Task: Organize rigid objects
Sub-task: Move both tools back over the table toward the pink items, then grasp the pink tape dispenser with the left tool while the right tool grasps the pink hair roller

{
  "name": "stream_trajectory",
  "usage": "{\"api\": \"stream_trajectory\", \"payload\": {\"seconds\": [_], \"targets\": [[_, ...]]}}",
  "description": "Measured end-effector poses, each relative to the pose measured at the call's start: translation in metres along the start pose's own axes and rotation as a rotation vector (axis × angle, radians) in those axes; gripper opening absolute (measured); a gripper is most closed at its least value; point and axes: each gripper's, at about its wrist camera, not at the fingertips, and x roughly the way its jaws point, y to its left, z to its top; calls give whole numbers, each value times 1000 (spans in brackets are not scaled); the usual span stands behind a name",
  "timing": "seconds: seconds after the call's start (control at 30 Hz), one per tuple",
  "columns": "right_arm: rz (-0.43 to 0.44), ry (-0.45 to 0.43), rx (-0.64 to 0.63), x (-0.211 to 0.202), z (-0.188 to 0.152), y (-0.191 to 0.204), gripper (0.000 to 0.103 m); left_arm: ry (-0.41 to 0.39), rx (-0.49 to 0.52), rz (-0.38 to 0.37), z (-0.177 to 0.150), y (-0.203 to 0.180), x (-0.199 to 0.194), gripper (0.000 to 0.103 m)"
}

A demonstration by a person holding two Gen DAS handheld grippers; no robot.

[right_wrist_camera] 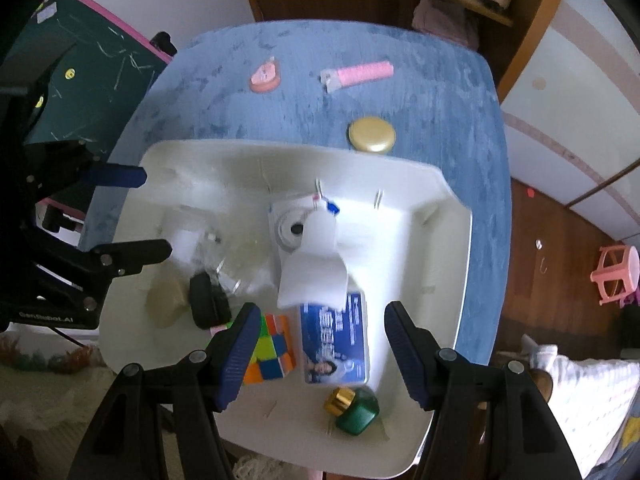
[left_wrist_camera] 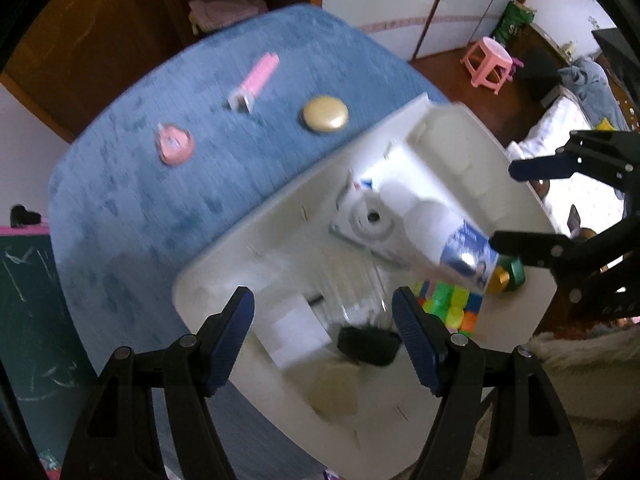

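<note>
Right wrist view looks steeply down on a white tray [right_wrist_camera: 452, 240] that sits on a blue table [right_wrist_camera: 472, 128], and everything else is placed against that tray. Inside it, a white bottle with a blue label [right_wrist_camera: 335, 332] lies on its side near the middle, with a colourful puzzle cube [right_wrist_camera: 272, 350] touching its left flank. Toward the tray's near edge lies a green bottle with a gold cap [right_wrist_camera: 354, 406]. A white camera-like device [right_wrist_camera: 290, 232] rests further in, partly under the bottle's white end. At the tray's left side sit a black round object [right_wrist_camera: 206, 300], a beige lump [right_wrist_camera: 164, 300] and some clear items, too blurred to name.

Beyond the tray's far rim, on the table, are a gold round lid [right_wrist_camera: 372, 135], a pink tube [right_wrist_camera: 358, 73] and a small pink round thing [right_wrist_camera: 265, 76].

Right gripper [right_wrist_camera: 318, 352] hangs above the bottle and cube, jaws spread, gripping nothing. Left gripper [left_wrist_camera: 324, 340] hovers over the tray's left part, also spread and empty.
</note>
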Motion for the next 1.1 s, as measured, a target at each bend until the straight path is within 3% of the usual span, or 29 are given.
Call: {"api": "stream_trajectory", "payload": {"seconds": [0.3,0.67,0.9,1.1], "targets": [[-33,-64,-10,-13,45,-9,65,-109,1,51,36,25,-20,75],[-2,-115,68,-8,132,-31,65,-189,-32,118,81,71,-22,75],[88,-93,206,28,193,-54,65,-196,-161,127,110,114,1,75],[185,-7,434,90,227,-83,65,-158,-344,106,123,155,40,75]]}}
